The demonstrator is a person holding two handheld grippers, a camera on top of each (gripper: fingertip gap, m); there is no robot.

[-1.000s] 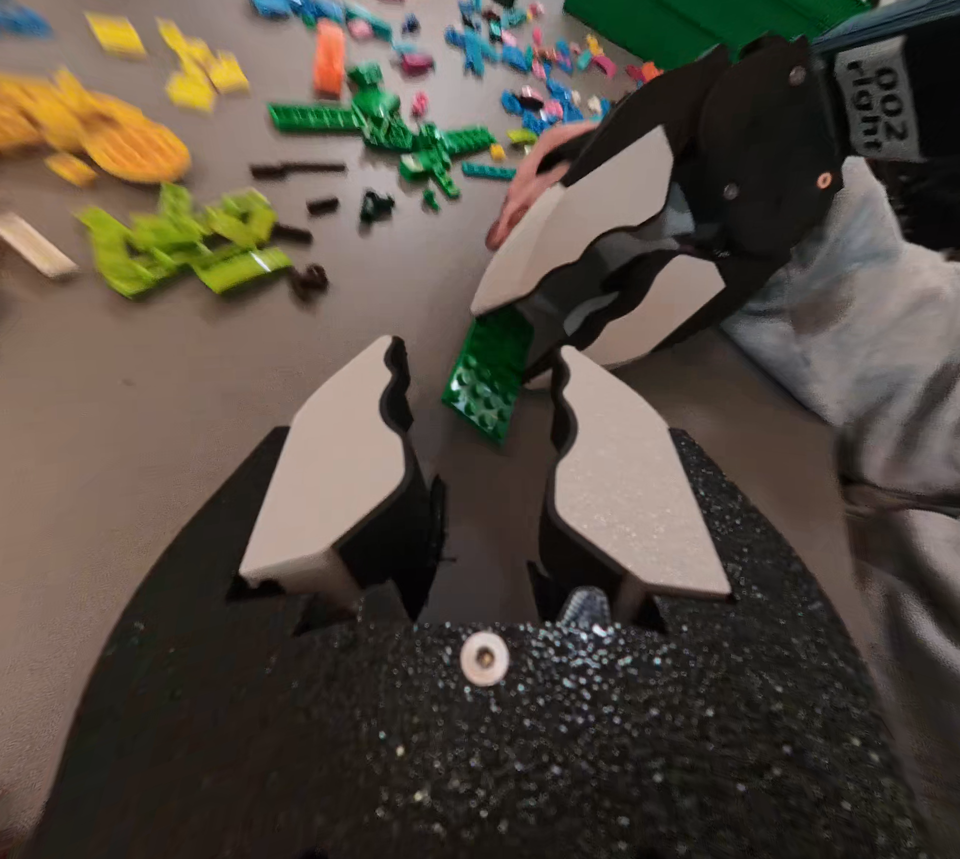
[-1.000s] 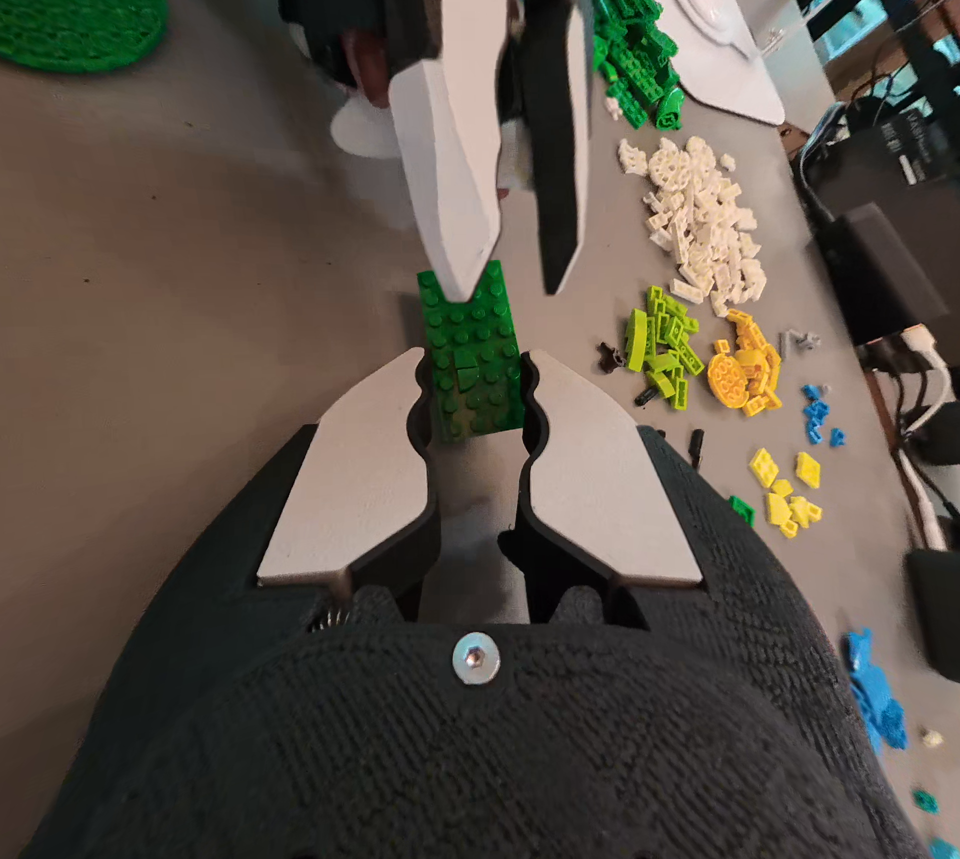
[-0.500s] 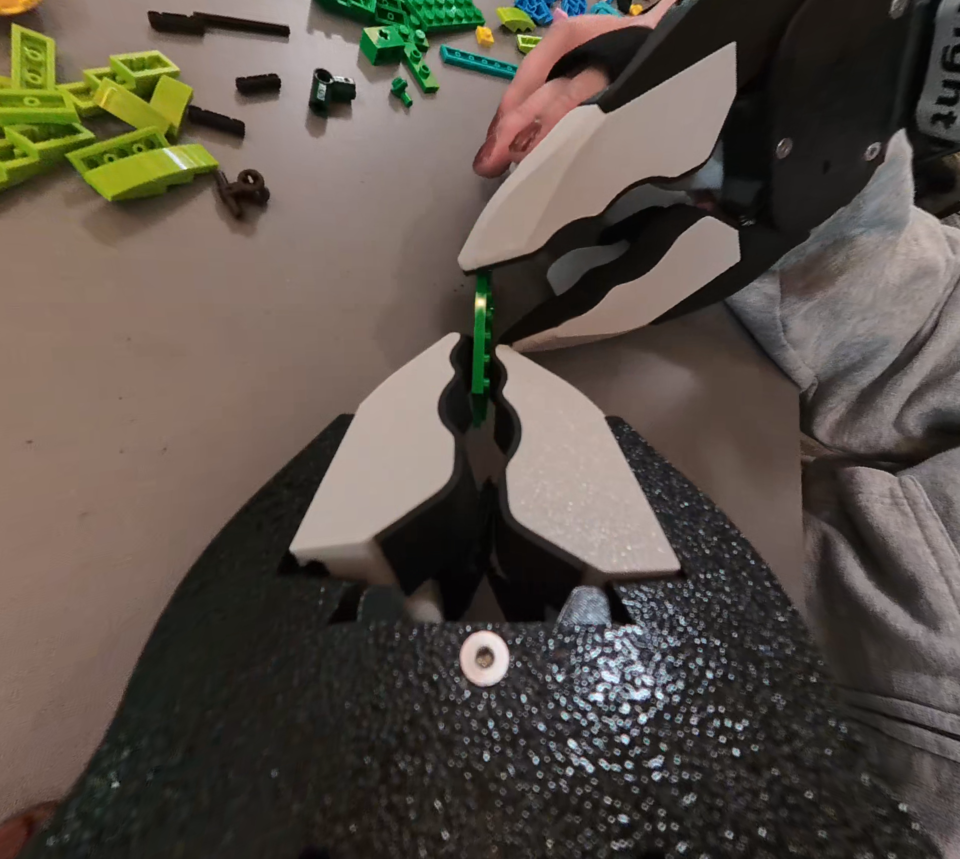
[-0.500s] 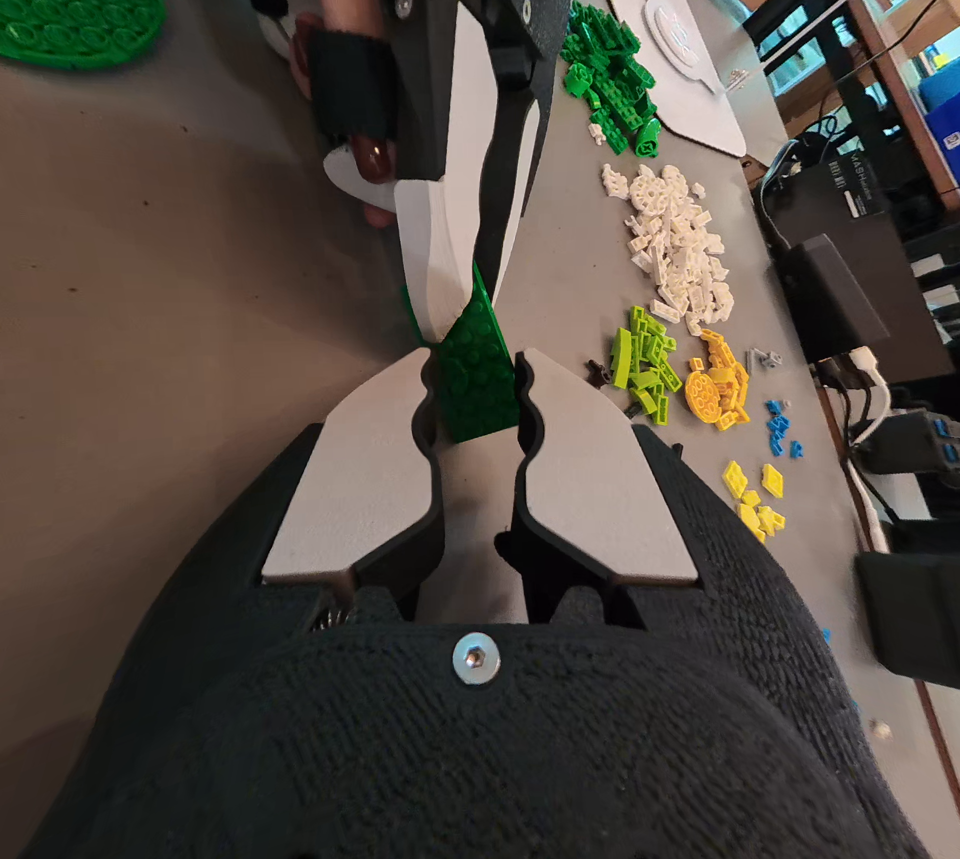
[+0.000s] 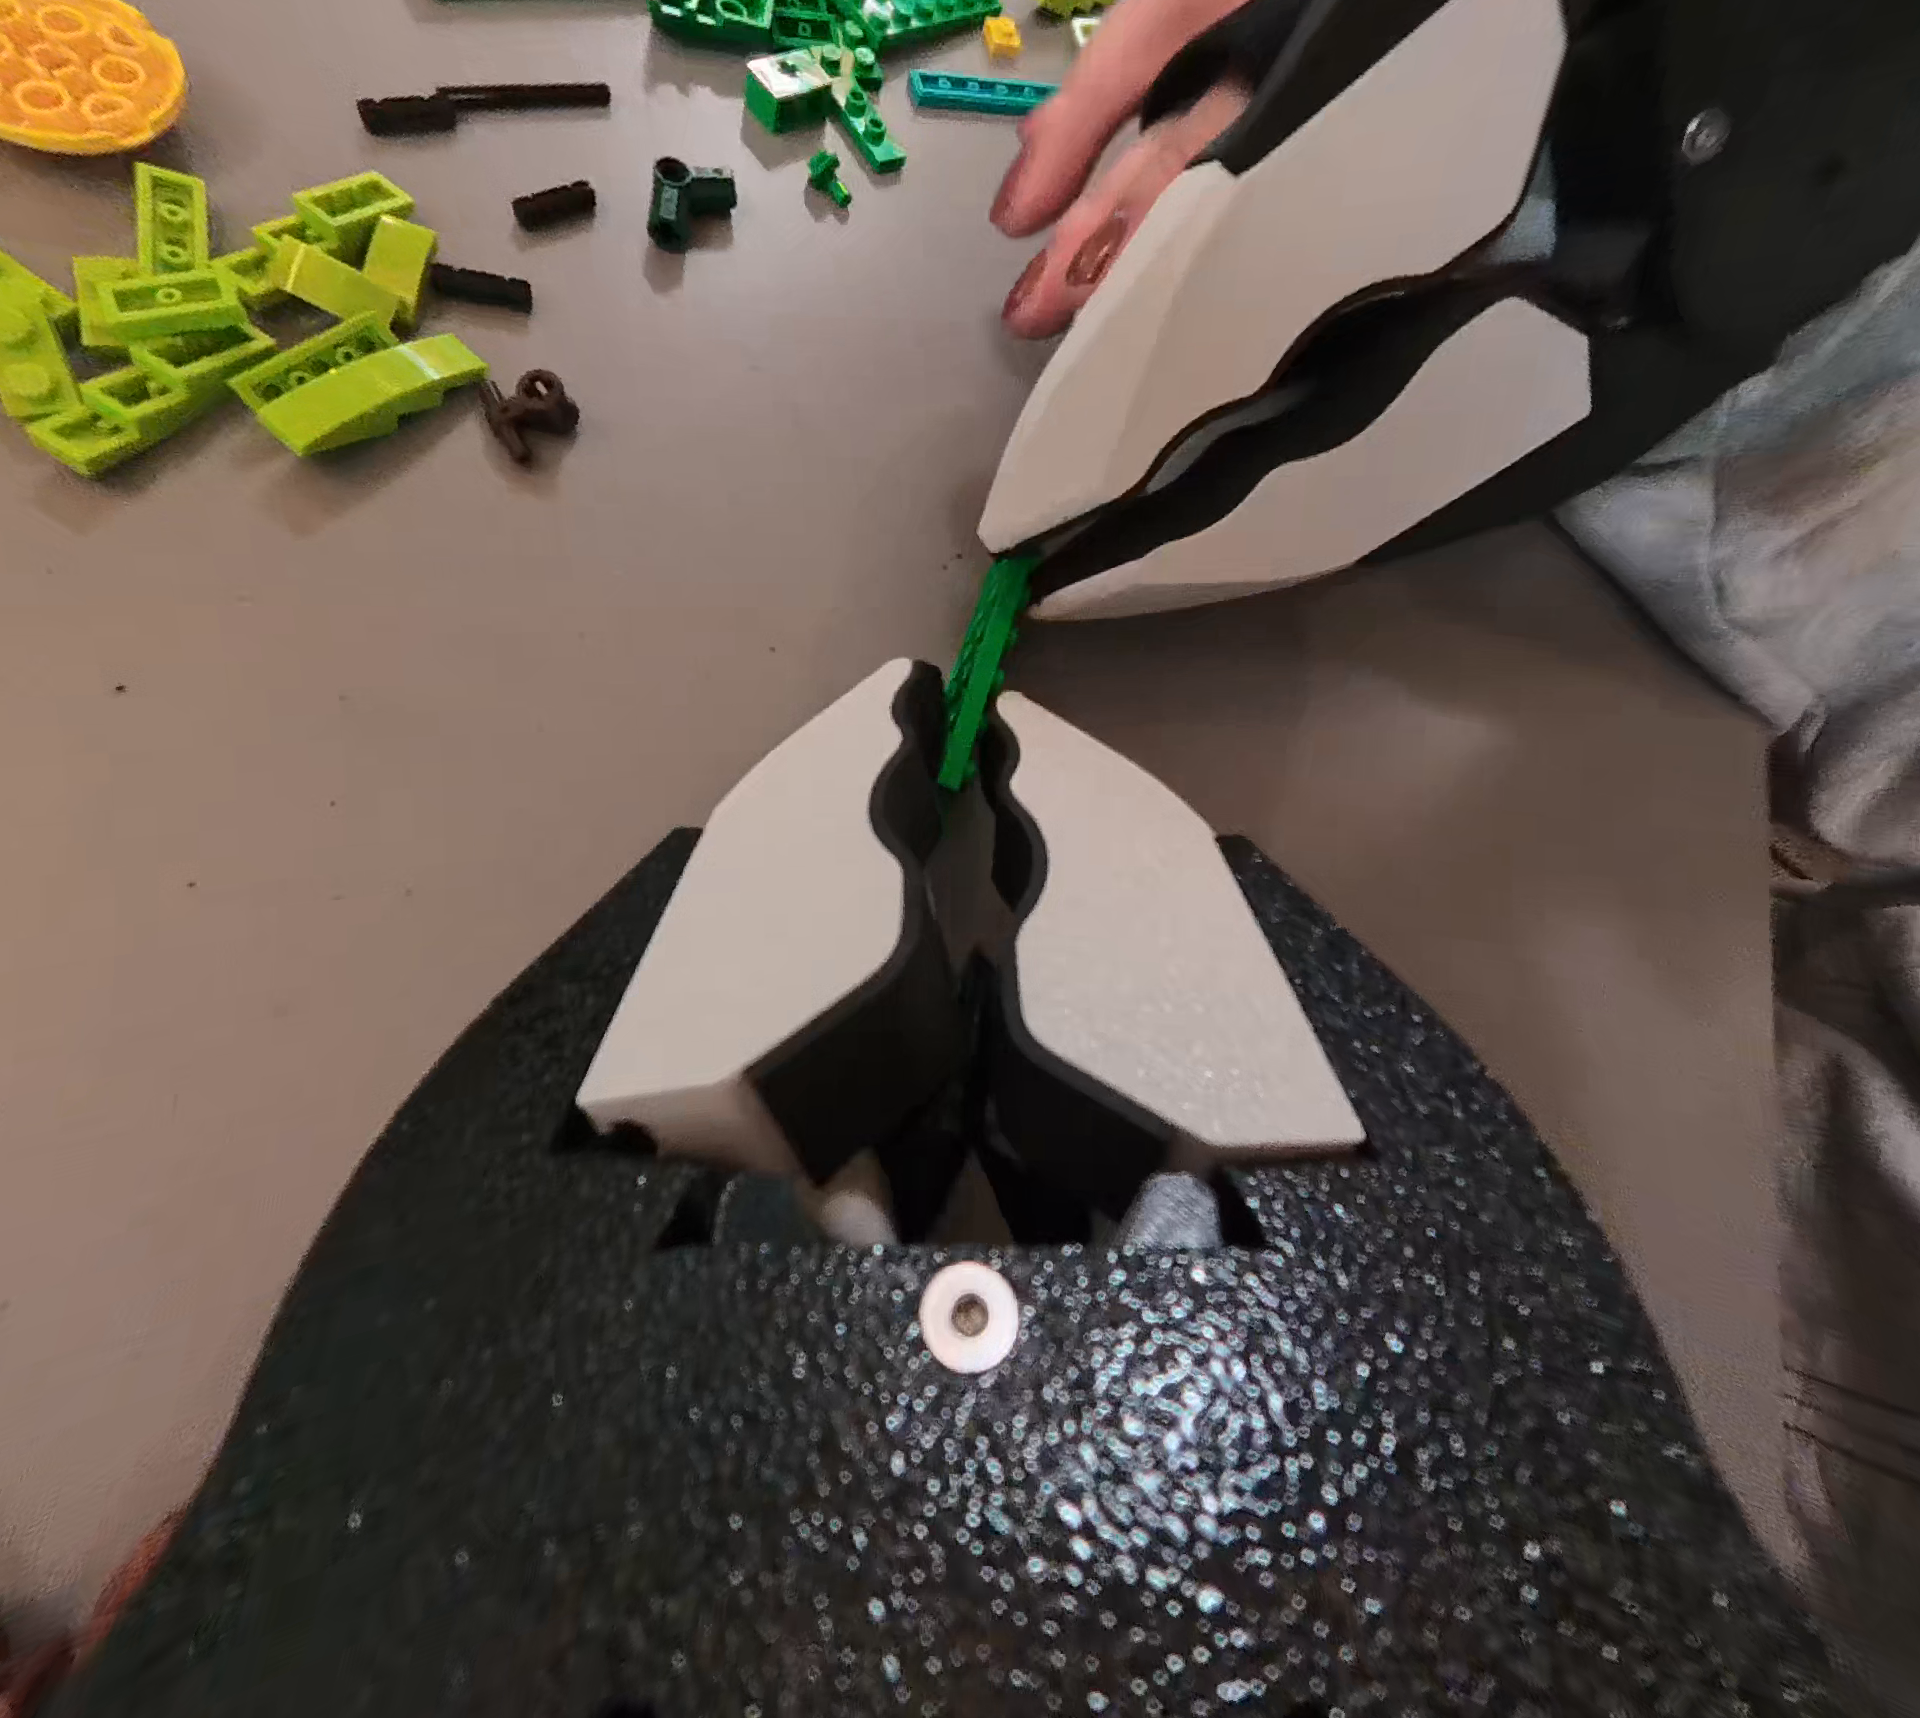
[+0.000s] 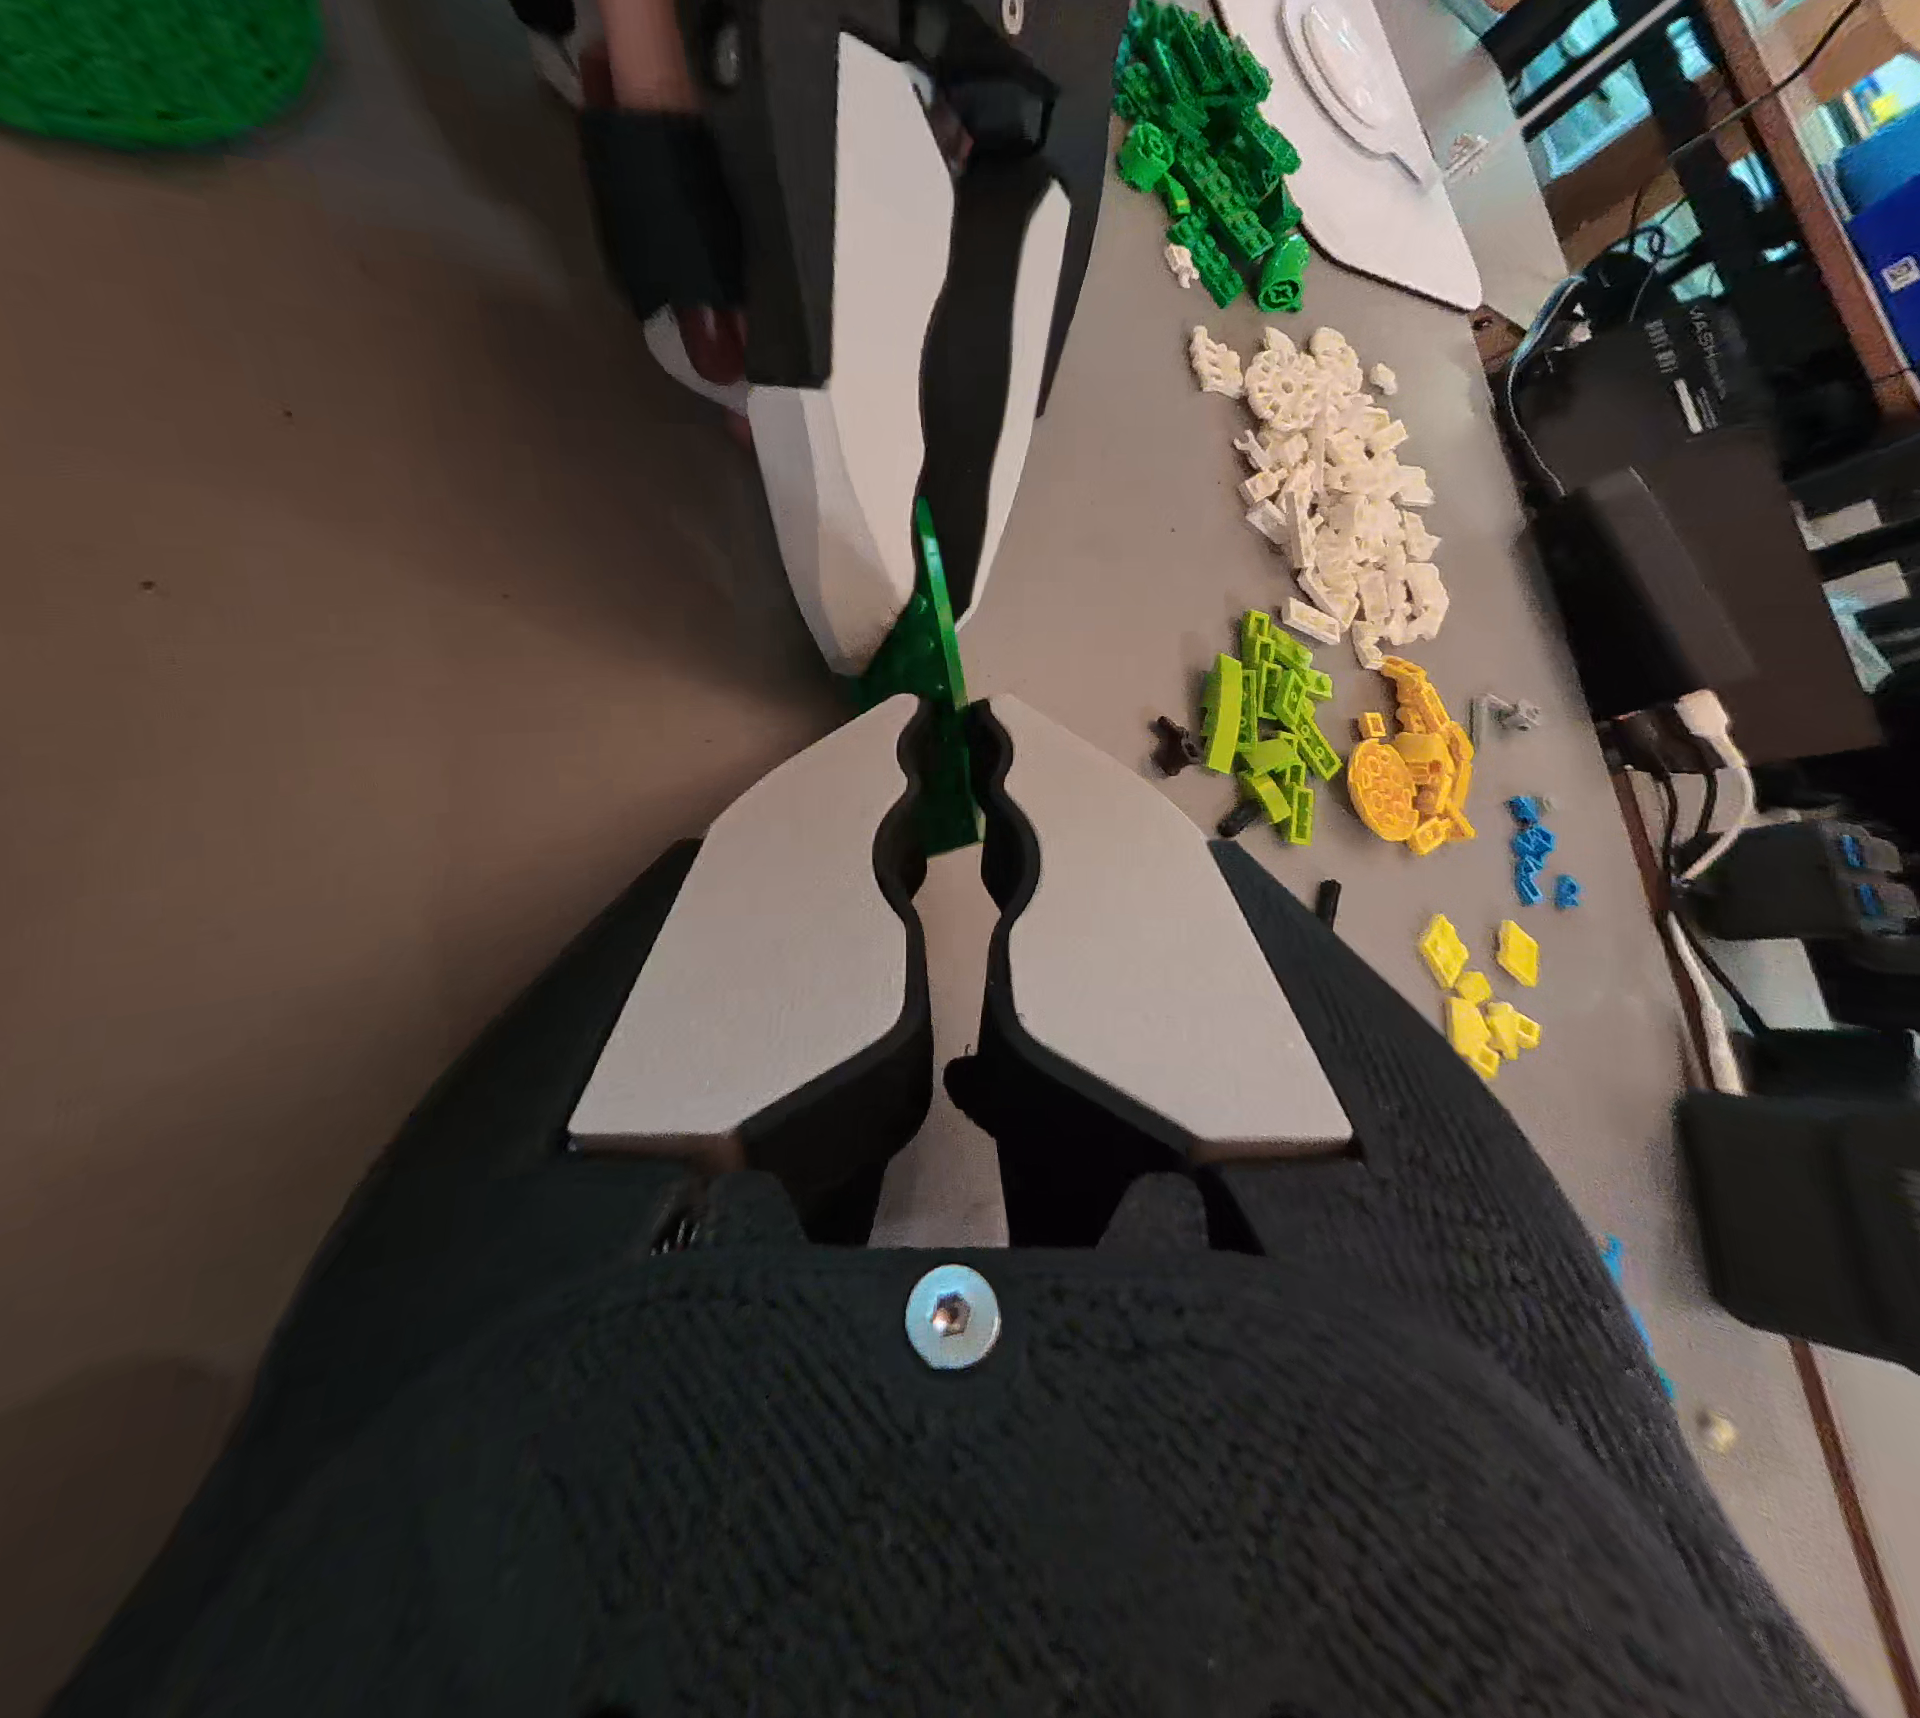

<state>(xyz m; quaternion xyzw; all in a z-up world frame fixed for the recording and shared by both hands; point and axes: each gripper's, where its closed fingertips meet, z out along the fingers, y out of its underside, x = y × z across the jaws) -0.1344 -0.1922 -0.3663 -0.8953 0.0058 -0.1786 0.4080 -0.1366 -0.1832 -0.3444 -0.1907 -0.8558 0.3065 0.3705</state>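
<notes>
You are gripping one green studded plate (image 5: 977,681) from both ends: your left gripper (image 5: 961,681) fingers are pinching its near end while your right gripper (image 6: 951,712) fingers are clamping its far end. The plate is hanging edge-up above the grey tabletop (image 5: 416,681), with lime green bricks (image 5: 239,318) lying well to its left.

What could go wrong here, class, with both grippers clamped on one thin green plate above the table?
1. The left gripper and right gripper each pinch only an end of the green plate; pulling in different directions might twist it free.
2. The plate stands on edge, so a slip would likely drop it onto the table.
3. The fingertips sit close together and could collide.
</notes>
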